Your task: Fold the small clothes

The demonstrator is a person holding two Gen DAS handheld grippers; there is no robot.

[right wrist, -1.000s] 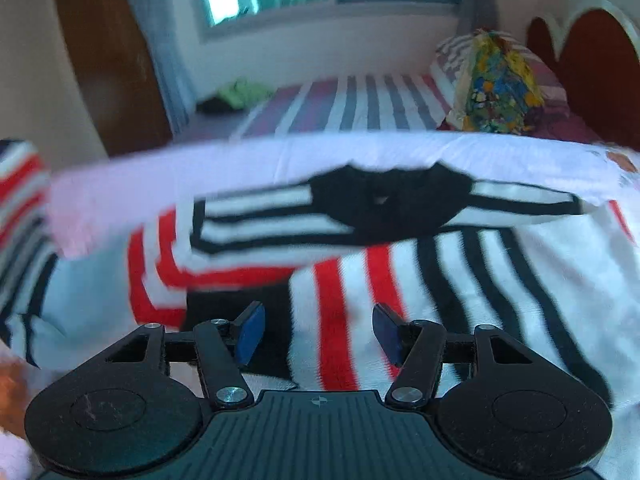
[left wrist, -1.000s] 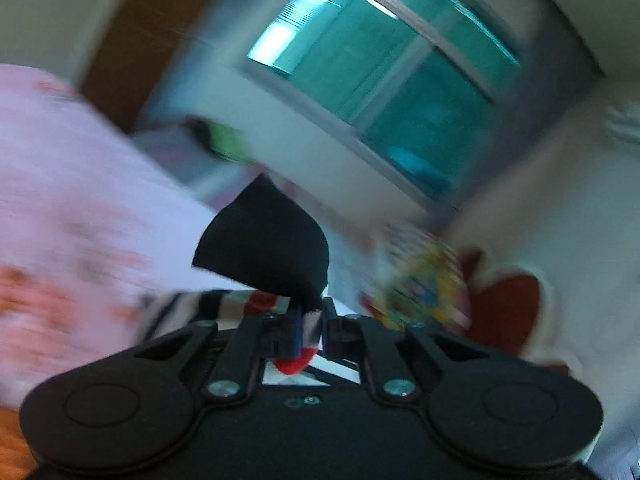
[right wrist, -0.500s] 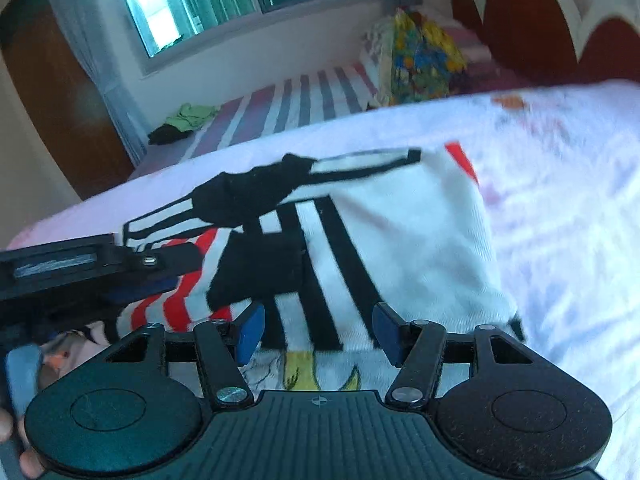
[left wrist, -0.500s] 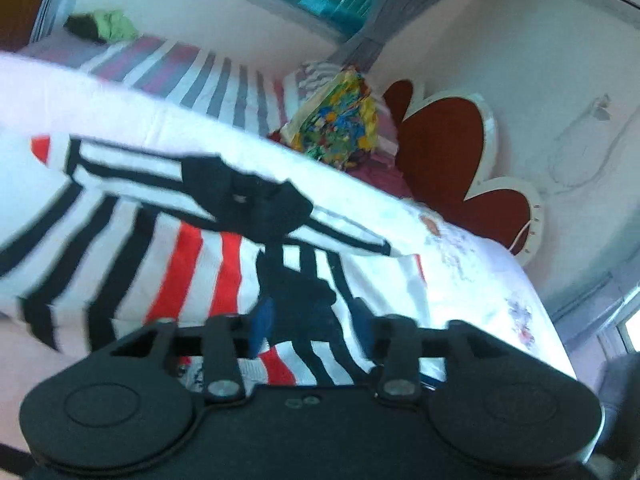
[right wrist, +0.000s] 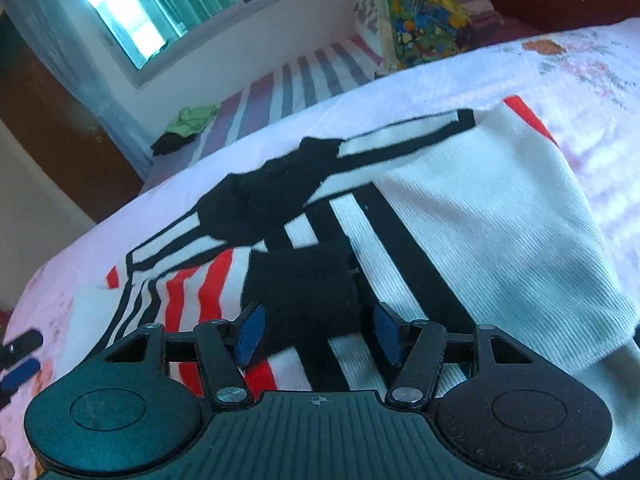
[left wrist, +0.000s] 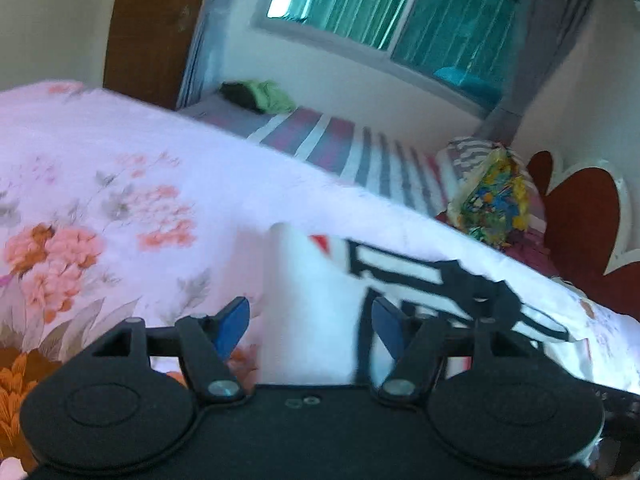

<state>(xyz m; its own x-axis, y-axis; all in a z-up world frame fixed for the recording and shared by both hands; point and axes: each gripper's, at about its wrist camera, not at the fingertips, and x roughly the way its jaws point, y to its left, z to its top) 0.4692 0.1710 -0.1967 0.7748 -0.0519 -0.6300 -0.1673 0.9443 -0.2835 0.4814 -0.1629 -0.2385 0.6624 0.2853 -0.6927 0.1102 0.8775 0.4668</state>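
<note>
1. Left gripper (left wrist: pixel 308 326): jaws spread wide, blue pads (left wrist: pixel 234 322) well apart, nothing clamped between them. Also visible at the left edge of the right wrist view.
2. Right gripper (right wrist: pixel 316 334): jaws spread wide, blue pads (right wrist: pixel 386 334) apart, nothing clamped; fingers angled downward.

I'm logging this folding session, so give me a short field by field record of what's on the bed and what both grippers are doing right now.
surface: floral bedsheet, pink and orange flowers
garment: striped shirt, white with black and red stripes, lying on the sheet, partly folded
garment detail: black patch on the near part
left gripper: fingers open, holding nothing, at the shirt's white edge
right gripper: fingers open, holding nothing, over the black patch
background: second bed with striped cover, colourful pillow, green cloth
</note>
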